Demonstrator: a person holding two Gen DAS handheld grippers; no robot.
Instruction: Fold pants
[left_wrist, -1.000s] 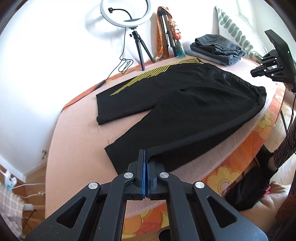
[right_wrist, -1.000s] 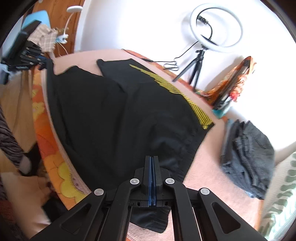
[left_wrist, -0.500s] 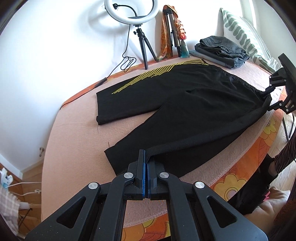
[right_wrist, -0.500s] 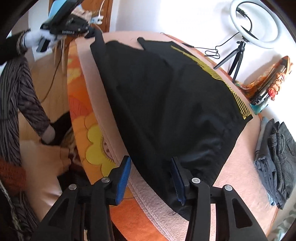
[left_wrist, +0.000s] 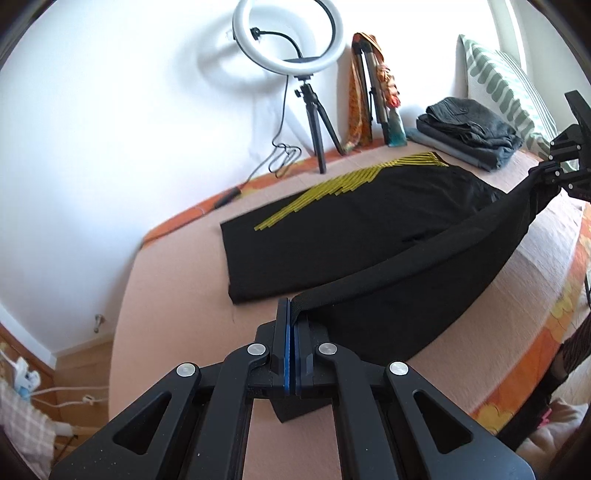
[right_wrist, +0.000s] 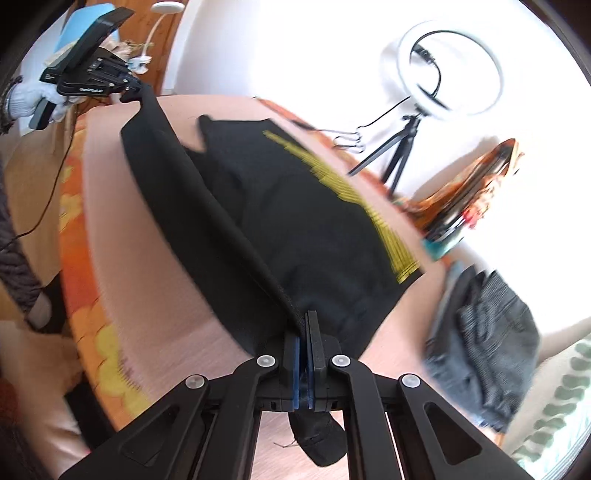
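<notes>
Black pants (left_wrist: 369, 221) with yellow side stripes lie on a pink bed cover (left_wrist: 166, 295). My left gripper (left_wrist: 290, 325) is shut on the hem of the near leg. My right gripper (right_wrist: 306, 343) is shut on the waistband corner of the pants (right_wrist: 295, 221). Both hold the near edge lifted off the bed, so it stretches taut between them. The far leg lies flat. The right gripper also shows in the left wrist view (left_wrist: 554, 173), and the left gripper in the right wrist view (right_wrist: 129, 92).
A ring light on a tripod (left_wrist: 295, 48) stands at the wall. A stack of folded dark clothes (left_wrist: 469, 125) and a striped pillow (left_wrist: 506, 85) sit at the bed's far end. The bed's orange flowered edge (left_wrist: 554, 314) runs along the right.
The right gripper has closed on the waistband. Both grippers have lifted the near edge of the pants off the bed and moved it toward the far leg.
</notes>
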